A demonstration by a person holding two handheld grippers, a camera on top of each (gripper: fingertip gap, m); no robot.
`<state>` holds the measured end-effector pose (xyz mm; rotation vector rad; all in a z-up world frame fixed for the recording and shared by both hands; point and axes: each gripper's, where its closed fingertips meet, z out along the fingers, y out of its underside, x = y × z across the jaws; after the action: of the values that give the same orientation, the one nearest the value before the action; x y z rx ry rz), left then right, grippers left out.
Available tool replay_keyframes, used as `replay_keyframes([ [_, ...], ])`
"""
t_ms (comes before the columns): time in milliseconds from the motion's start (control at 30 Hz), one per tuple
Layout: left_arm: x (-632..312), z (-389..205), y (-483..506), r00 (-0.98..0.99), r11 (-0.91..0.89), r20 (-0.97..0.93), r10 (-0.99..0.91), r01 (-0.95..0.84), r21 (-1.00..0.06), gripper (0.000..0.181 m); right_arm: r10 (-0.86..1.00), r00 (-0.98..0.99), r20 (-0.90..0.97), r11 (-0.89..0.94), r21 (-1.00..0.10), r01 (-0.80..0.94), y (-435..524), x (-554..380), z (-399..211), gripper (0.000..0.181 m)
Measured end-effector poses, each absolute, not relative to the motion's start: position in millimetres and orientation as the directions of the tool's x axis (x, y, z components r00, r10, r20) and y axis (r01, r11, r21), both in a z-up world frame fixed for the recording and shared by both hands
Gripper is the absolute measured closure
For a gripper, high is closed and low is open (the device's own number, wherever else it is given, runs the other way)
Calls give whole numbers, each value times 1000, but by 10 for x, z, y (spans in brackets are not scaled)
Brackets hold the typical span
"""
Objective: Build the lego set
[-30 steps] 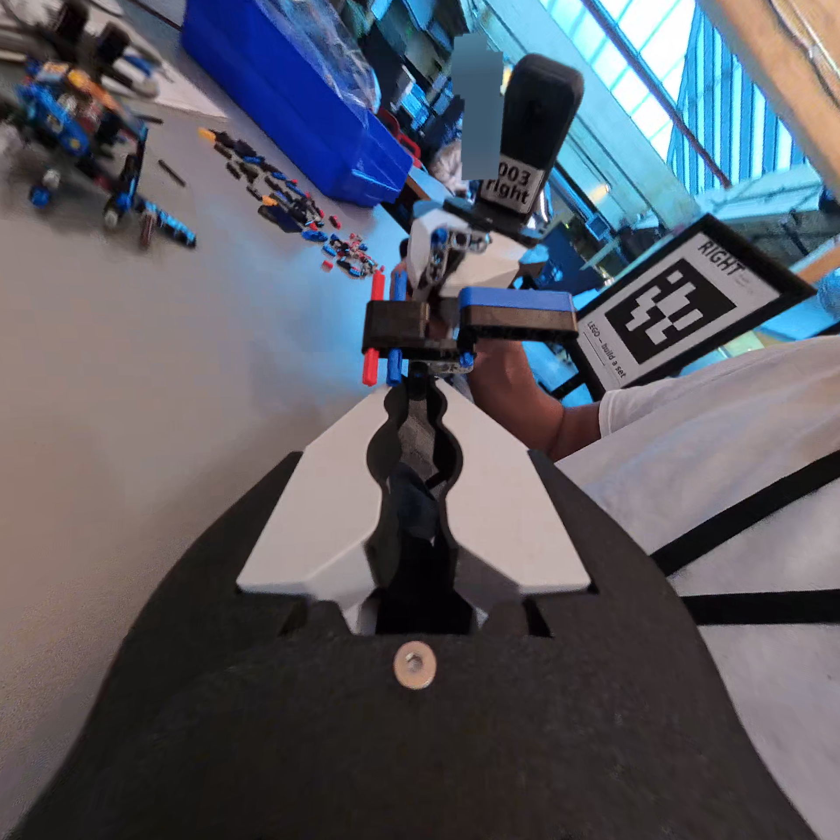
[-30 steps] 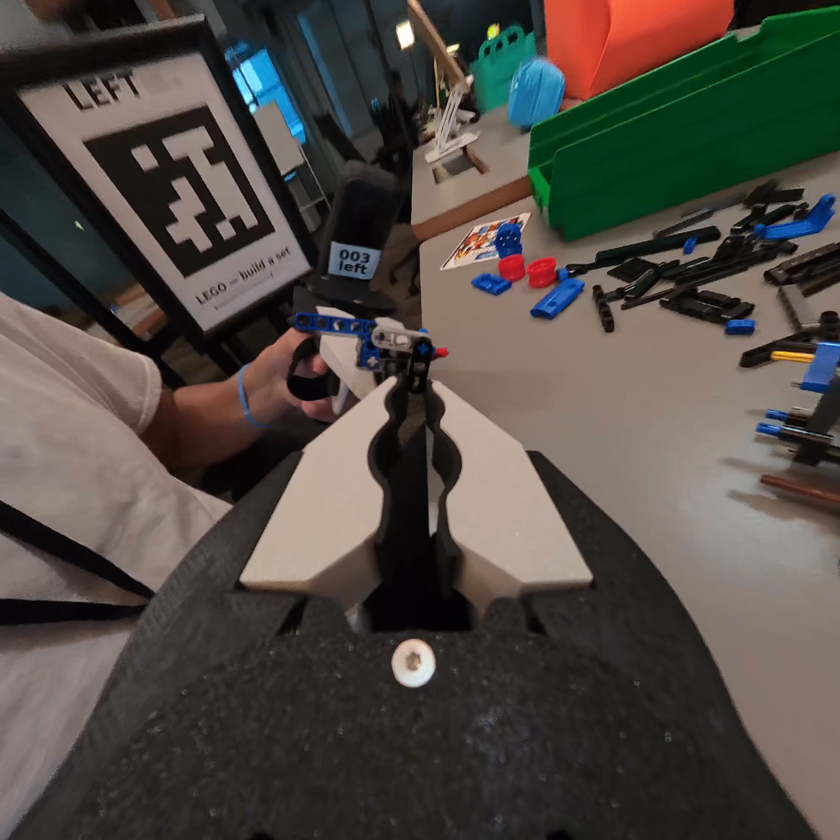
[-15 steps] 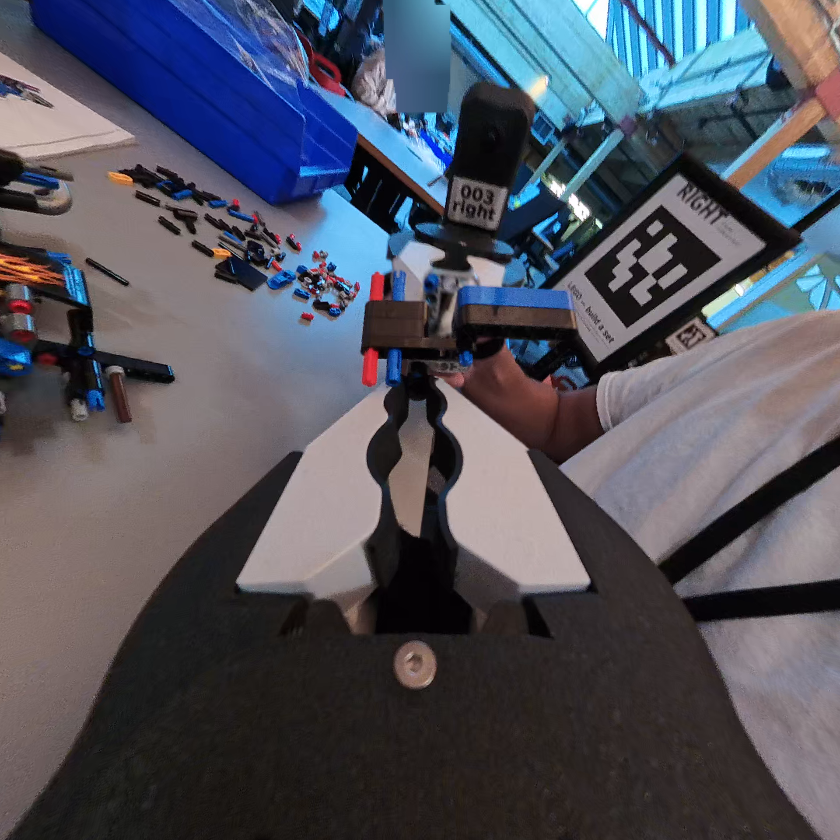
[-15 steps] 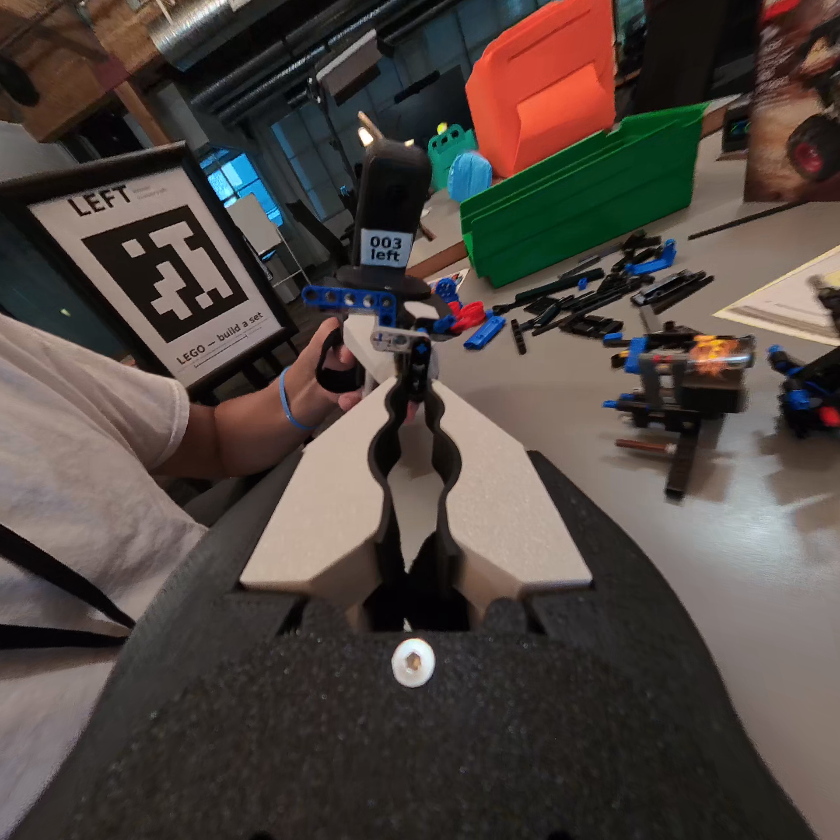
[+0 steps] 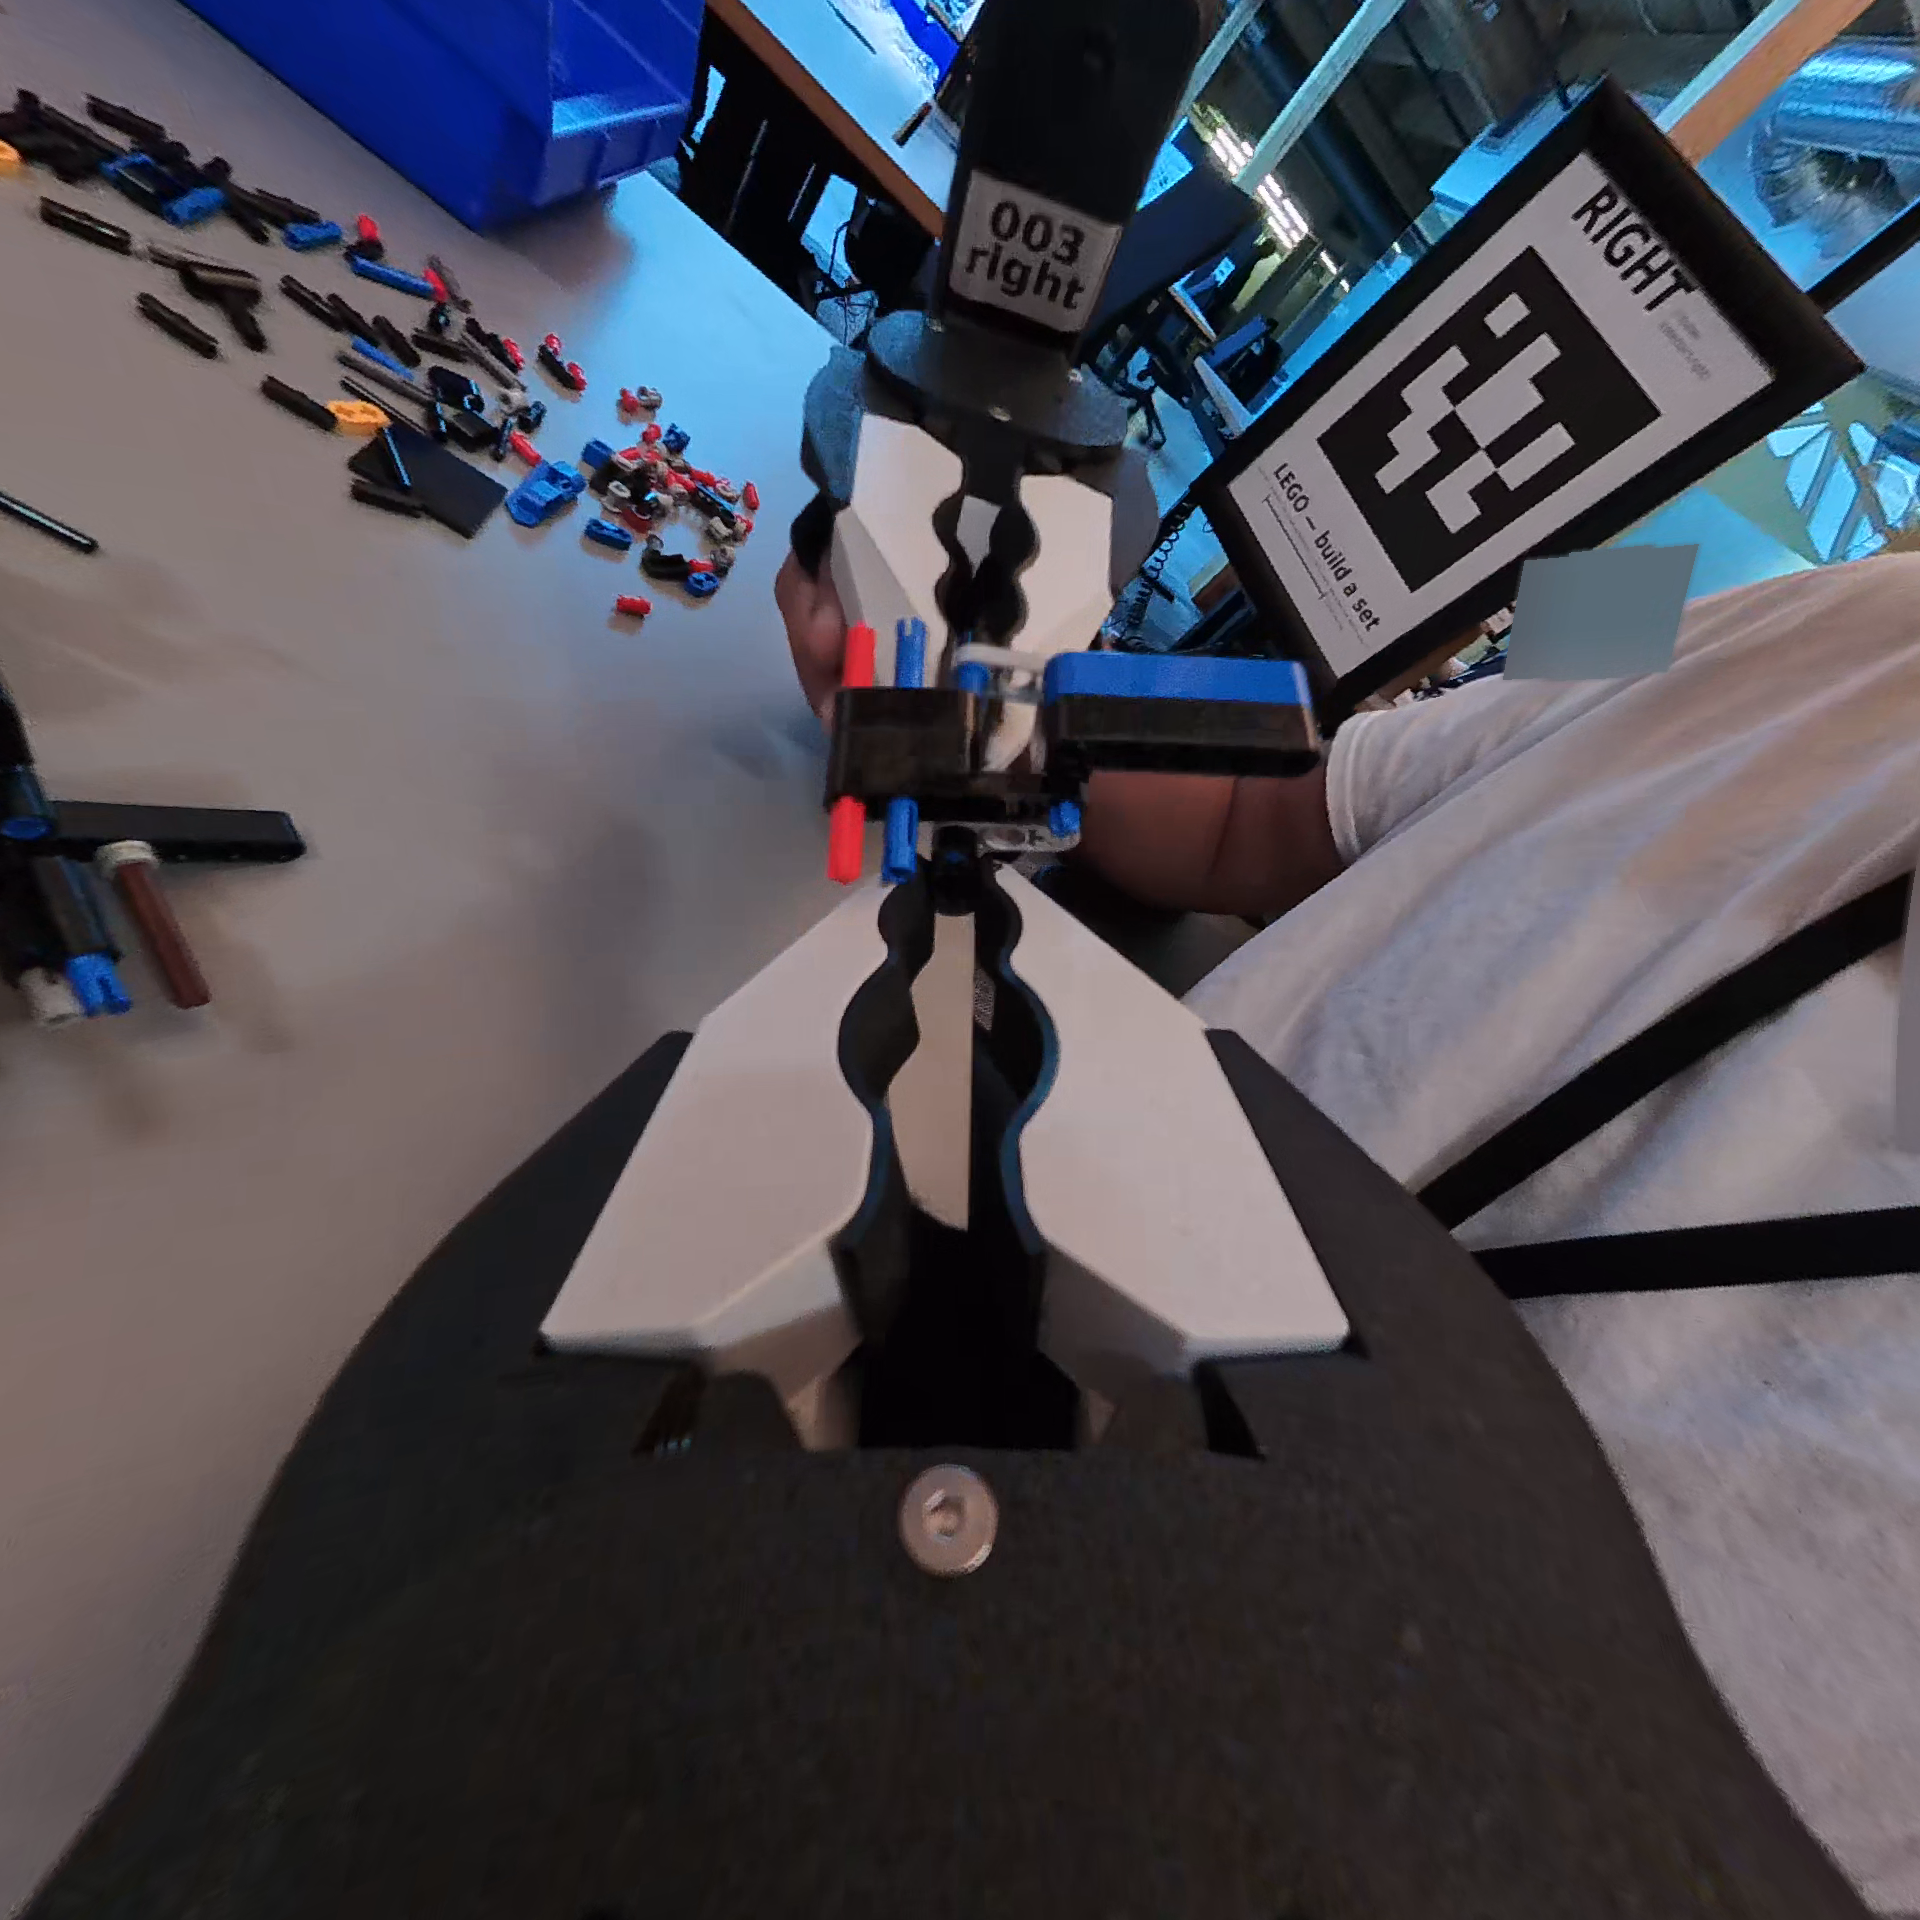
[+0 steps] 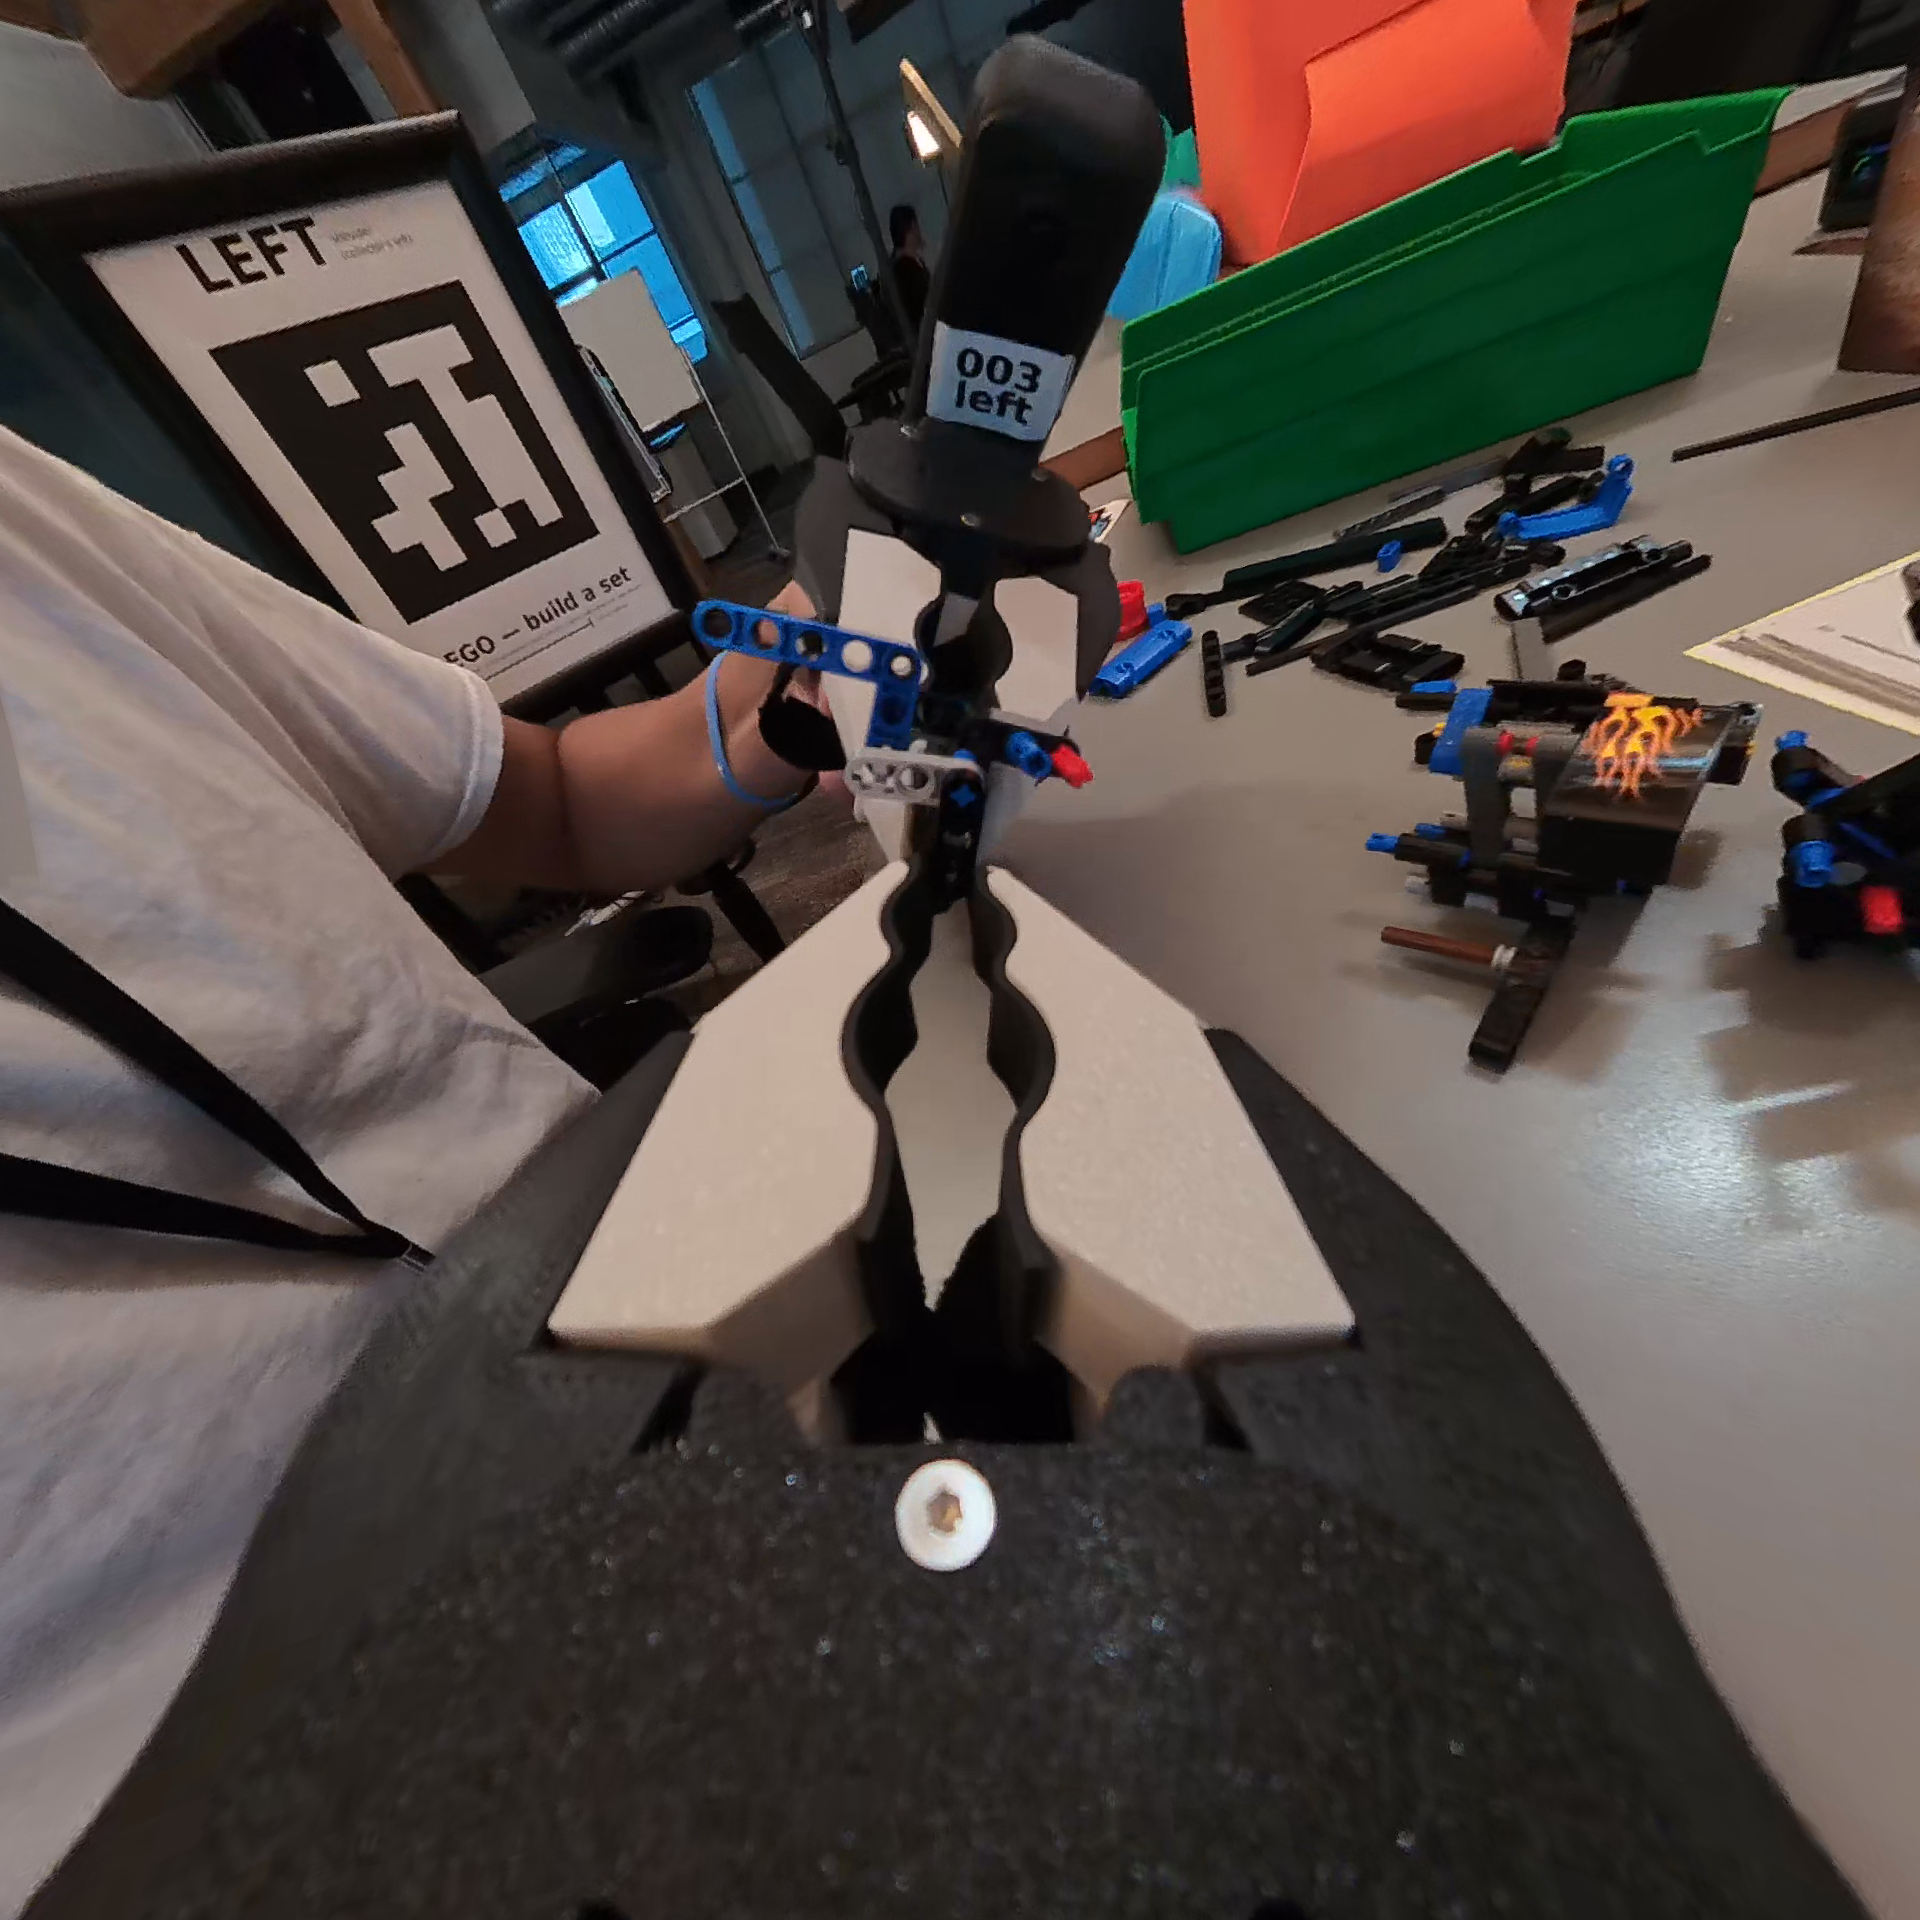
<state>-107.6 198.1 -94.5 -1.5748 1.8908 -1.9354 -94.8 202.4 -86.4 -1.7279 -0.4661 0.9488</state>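
Both grippers meet nose to nose above the table edge, and the small lego sub-assembly (image 5: 1039,748) sits between them. The left gripper (image 5: 951,883) is pressed together on a thin black part at the lower end of this assembly. The right gripper (image 6: 951,868) pinches the same assembly from the opposite side, on a black beam; in its view a blue beam (image 6: 821,665) sticks out to the left of the tips, and a red pin (image 6: 1070,767) to the right.

I think the main risk is twisting: both grips hold only narrow pieces, so if one hand turns or pulls unevenly, a pin joint may pop open, or the assembly may slip out and fall to the floor, because it hangs near the table border.

Compared with half a second ago, the two grippers are now closer to each other and the grip looks unchanged. The half-built model (image 6: 1558,800) lies further to the right of the right gripper, untouched
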Motion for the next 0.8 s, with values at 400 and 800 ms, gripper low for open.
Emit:
replay_keyframes([
  [400,-960,-853,2085,-459,-353,582,-672,-493,-796,175,694,545,-470,-423,-879,-219,2101,-1004,-960,175],
  [800,-952,-949,2106,-433,-414,636,-639,-504,-758,175,658,570,-492,-448,-864,-229,2138,-998,-1034,176],
])
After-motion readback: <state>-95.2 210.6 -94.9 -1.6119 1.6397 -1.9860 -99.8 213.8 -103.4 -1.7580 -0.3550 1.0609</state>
